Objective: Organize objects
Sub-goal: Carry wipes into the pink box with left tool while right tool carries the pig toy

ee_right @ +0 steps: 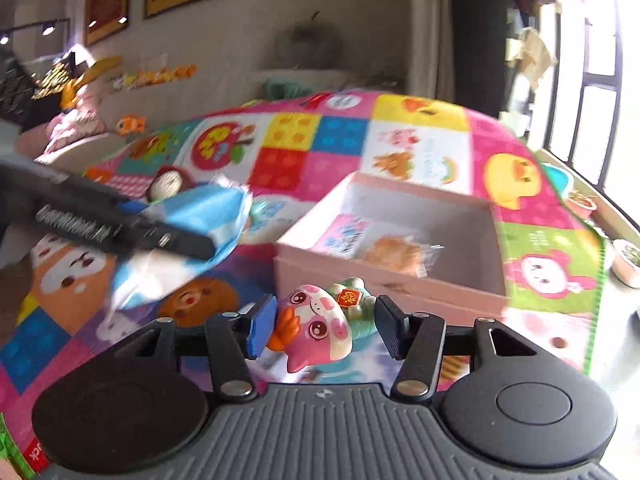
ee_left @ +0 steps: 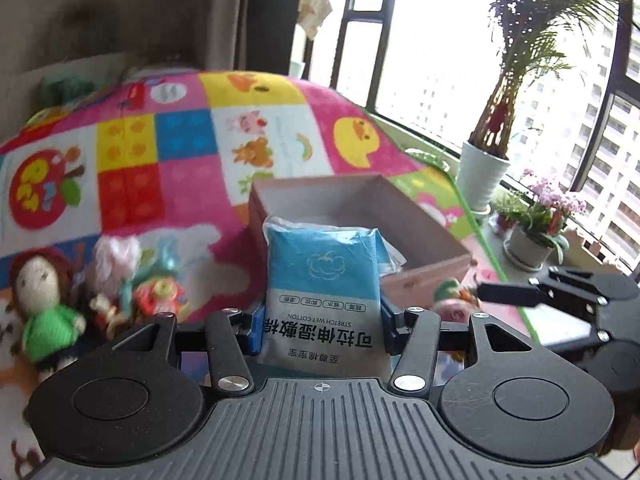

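Note:
My left gripper (ee_left: 322, 320) is shut on a blue and white wipes packet (ee_left: 324, 280), held upright in front of an open pink box (ee_left: 432, 276). In the right wrist view that packet (ee_right: 200, 216) hangs above the mat, left of the box (ee_right: 360, 280), with a left finger (ee_right: 180, 240) across it. My right gripper (ee_right: 324, 326) is shut on a pink cat-like toy figure (ee_right: 320, 320), just before the box's near wall. The toy (ee_left: 452, 296) also shows in the left wrist view. Two flat packets (ee_right: 372, 244) lie inside the box.
A colourful patchwork play mat (ee_left: 180, 168) covers the surface. A knitted doll in green (ee_left: 44, 300) and small toys (ee_left: 156, 292) lie at the left. Potted plants (ee_left: 482, 168) stand on the windowsill at the right, beyond the mat's edge.

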